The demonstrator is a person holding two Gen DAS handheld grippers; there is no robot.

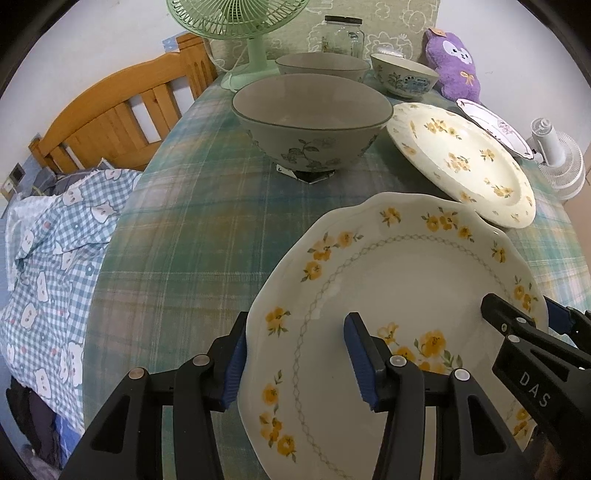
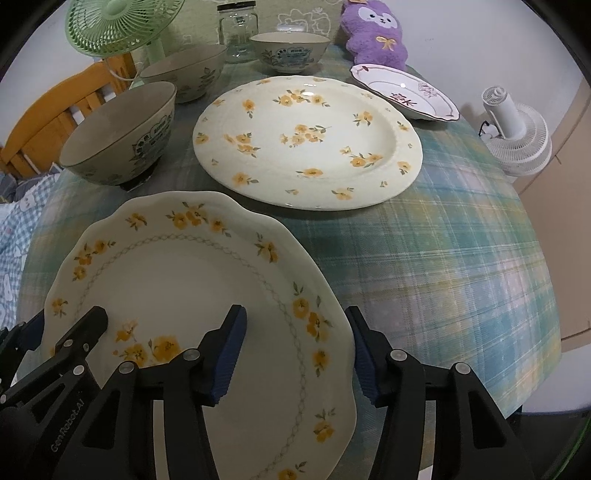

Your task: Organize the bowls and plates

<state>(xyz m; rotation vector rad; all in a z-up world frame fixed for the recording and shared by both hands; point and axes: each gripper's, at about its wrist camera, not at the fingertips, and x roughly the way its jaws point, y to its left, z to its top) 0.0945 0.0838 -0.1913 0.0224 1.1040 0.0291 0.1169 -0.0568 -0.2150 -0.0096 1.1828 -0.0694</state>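
We hold the left gripper (image 1: 295, 354) over the left rim of the scalloped plate (image 1: 399, 295), jaws partly apart, one finger outside the edge, one above the face; whether the pads press we cannot tell. The right gripper (image 2: 297, 354) straddles the right rim likewise. The plate lies at the near edge of the plaid tablecloth (image 2: 443, 258). Only the left view shows the bed (image 1: 55, 240); only the right shows the pink-trimmed dish's (image 2: 404, 92) face. We count three plates, three bowls, one jar (image 2: 238, 31), two fans.
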